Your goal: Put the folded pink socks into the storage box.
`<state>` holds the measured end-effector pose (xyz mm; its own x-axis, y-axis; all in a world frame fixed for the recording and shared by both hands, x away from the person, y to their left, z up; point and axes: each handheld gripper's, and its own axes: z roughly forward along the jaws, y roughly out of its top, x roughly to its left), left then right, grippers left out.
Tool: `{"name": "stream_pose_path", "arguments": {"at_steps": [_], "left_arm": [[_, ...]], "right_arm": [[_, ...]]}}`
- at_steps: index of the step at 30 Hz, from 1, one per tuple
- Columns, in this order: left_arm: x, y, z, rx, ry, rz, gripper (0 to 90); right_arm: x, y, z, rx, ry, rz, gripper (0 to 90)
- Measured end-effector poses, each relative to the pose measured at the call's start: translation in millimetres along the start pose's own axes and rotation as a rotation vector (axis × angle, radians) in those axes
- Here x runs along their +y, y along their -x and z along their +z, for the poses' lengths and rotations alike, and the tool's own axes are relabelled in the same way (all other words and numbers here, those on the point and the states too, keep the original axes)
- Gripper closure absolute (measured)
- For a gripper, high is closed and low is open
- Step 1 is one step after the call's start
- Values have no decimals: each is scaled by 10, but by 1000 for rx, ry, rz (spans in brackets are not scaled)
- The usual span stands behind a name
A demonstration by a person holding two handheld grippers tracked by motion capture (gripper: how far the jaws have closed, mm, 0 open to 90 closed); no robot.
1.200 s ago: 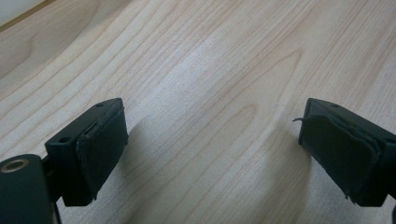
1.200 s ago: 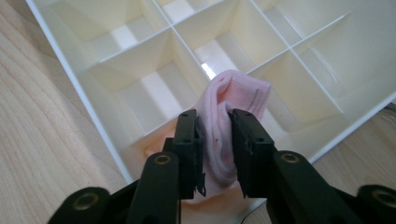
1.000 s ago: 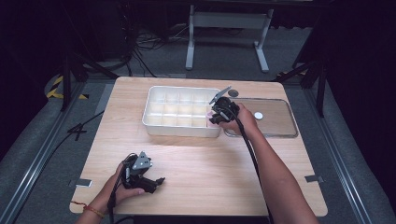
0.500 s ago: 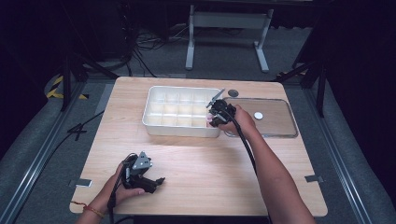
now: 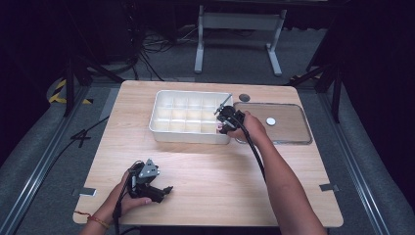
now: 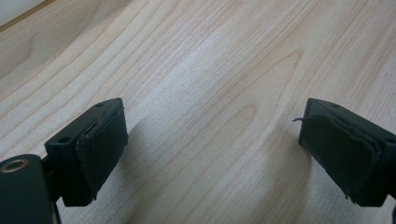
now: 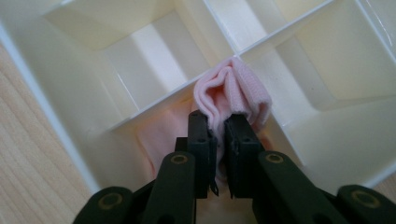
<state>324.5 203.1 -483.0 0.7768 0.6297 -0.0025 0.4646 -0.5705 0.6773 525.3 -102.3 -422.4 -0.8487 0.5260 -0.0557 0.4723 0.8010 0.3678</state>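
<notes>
Pinching a folded pink cloth [image 7: 233, 95], the right gripper [image 7: 219, 128] sits over the white divided tray [image 5: 161, 128], in the compartment at the tray's four o'clock corner. Its jaws have just closed onto the fabric, so the cloth looks secured for lifting or tucking. At the table's [image 5: 220, 186] seven o'clock, the left gripper [image 6: 212, 140] rests with jaws apart, empty.

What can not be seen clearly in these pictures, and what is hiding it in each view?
- Pink cloth, right gripper view: its lower part is hidden behind the right tongs, which are shut on it.
- Same cloth, high view: hidden by the right hand at the white tray.
- Small white disc on the clear lid, high view: too small to identify.
- Tray, right gripper view: cut off by the edges.
</notes>
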Motion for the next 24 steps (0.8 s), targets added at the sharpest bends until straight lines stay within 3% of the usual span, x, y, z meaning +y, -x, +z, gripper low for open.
{"name": "stream_pose_path", "arguments": {"at_steps": [10,24], "left_arm": [[0,0,0,0,0,0,82],[0,0,0,0,0,0,82]], "right_arm": [[-3,21,11,18,1,11,826],[-7,6,1,1,7,12,816]]}}
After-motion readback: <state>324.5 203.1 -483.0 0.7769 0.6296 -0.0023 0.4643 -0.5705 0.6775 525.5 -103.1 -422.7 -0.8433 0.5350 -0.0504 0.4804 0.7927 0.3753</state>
